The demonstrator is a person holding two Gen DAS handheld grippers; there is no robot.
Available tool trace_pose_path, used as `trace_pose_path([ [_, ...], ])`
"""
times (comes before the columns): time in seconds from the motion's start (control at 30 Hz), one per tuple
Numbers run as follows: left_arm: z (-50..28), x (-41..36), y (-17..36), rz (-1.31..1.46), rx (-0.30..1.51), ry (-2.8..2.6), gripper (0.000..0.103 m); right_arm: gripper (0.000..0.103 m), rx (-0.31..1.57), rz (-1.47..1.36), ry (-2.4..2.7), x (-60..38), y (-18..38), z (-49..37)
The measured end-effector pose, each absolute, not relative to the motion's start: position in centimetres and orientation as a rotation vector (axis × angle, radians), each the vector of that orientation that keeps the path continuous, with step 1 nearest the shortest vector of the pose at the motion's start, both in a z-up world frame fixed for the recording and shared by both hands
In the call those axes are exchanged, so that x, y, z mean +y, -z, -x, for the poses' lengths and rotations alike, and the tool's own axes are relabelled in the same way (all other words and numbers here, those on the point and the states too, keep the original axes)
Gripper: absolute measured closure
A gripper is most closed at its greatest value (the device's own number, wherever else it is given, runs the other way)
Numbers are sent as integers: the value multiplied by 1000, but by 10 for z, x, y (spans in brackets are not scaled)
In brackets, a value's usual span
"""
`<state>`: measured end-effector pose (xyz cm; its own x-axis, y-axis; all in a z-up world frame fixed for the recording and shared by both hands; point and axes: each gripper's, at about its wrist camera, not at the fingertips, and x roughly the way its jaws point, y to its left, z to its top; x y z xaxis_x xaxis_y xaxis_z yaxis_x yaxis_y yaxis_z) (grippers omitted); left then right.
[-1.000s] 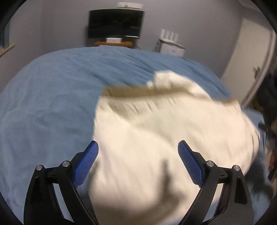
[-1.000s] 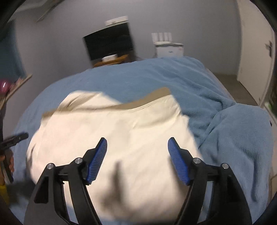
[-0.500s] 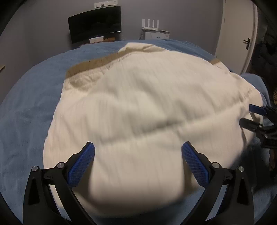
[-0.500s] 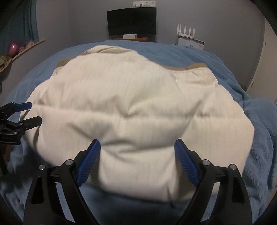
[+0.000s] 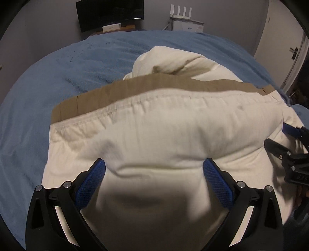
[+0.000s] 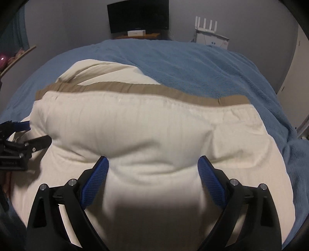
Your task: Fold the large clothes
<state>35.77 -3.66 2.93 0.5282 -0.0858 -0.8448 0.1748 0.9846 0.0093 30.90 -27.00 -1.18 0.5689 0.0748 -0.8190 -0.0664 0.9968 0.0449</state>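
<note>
Left hand-held gripper w/ blue pads spread wide, nothing clamped; its jaws have just been opening, cream cloth lying under/between them. Right hand-held gripper same: released, jaws just been opening over the cloth, not pinching it. Both sit side by side at near edge of the cream garment, which lies folded on the bed's blue blanket, tan band across its far edge, more cream fabric bunched beyond. Dark monitor & white router by far wall
</note>
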Motion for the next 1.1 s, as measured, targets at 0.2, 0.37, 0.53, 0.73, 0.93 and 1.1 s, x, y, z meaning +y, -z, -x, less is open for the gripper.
trace_pose_path([
  [0.2, -381, -32, -27, -75, 1003, 112, 5, 11, 986, -39, -97, -276, 23, -334],
  [0.37, -385, -25, -6, -46, 1039, 139, 5, 9, 990, -49, -99, -278, 45, -331],
  [0.53, -378, -23, 4, -38, 1015, 149, 5, 9, 969, -50, -105, -277, 56, -327],
  [0.73, -384, -25, 12, -47, 1008, 141, 5, 9, 968, -48, -99, -275, 64, -335],
  [0.93, -397, -25, 17, -45, 1030, 145, 5, 8, 985, -50, -99, -276, 71, -344],
  [1.1, -404, -25, 20, -43, 1037, 149, 5, 8, 995, -55, -101, -276, 74, -354],
])
